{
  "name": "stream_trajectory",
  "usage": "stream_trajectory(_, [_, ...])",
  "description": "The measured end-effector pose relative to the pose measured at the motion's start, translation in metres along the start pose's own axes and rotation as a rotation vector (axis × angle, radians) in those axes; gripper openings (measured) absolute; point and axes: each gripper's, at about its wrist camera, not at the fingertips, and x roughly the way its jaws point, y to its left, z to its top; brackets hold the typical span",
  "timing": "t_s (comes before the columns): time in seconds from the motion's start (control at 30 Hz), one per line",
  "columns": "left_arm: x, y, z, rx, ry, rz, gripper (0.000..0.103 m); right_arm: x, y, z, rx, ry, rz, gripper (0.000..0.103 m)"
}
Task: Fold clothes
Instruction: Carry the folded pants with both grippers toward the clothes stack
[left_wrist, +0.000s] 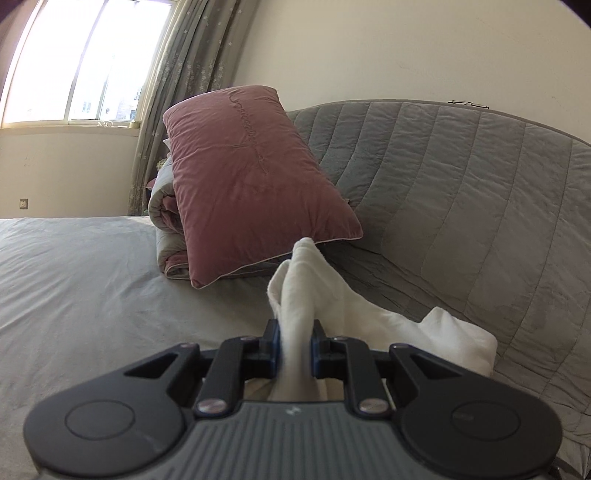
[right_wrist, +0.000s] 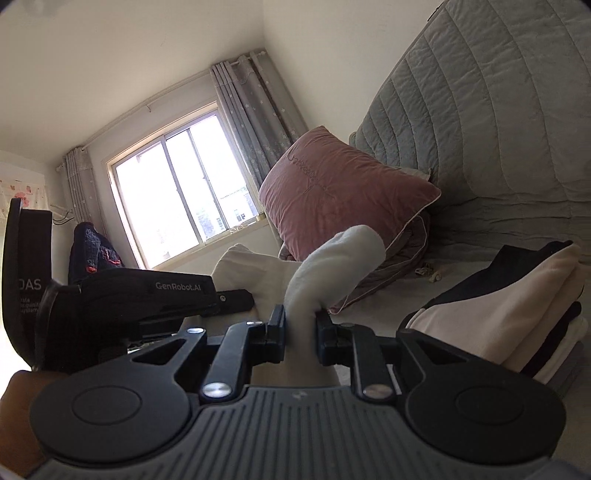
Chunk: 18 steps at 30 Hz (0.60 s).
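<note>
A white garment (left_wrist: 314, 288) is pinched between the pads of my left gripper (left_wrist: 295, 341), which is shut on it; a bunched fold pokes up past the fingertips and the rest trails off to the right over the grey bed (left_wrist: 81, 295). My right gripper (right_wrist: 301, 325) is shut on another part of the white garment (right_wrist: 340, 254), whose fold curls over above the jaws. In the right wrist view the left gripper's black body (right_wrist: 147, 295) sits close by on the left, with more white cloth behind it.
A pink pillow (left_wrist: 251, 184) leans on a rolled quilt (left_wrist: 166, 229) against the grey quilted headboard (left_wrist: 461, 184). A stack of folded clothes (right_wrist: 509, 310), cream and black, lies on the bed at the right. A bright window (right_wrist: 184, 199) with grey curtains is beyond.
</note>
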Motion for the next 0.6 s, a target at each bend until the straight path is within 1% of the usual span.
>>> stream_trajectory(0.13, [0.031, -0.018, 0.009, 0.052, -0.004, -0.064, 0.016, 0.006, -0.011, -0.009, -0.063, -0.067, -0.074, 0.020])
stream_trajectory(0.3, [0.069, -0.048, 0.018, 0.162, -0.013, -0.165, 0.016, 0.015, -0.028, -0.020, -0.120, -0.126, -0.144, 0.020])
stream_trajectory(0.4, [0.089, -0.061, 0.021, 0.212, -0.011, -0.215, 0.016, 0.024, -0.040, -0.021, -0.120, -0.141, -0.177, 0.020])
stream_trajectory(0.6, [0.125, -0.078, 0.019, 0.312, 0.015, -0.324, 0.016, 0.021, -0.064, -0.017, -0.094, -0.179, -0.258, 0.020])
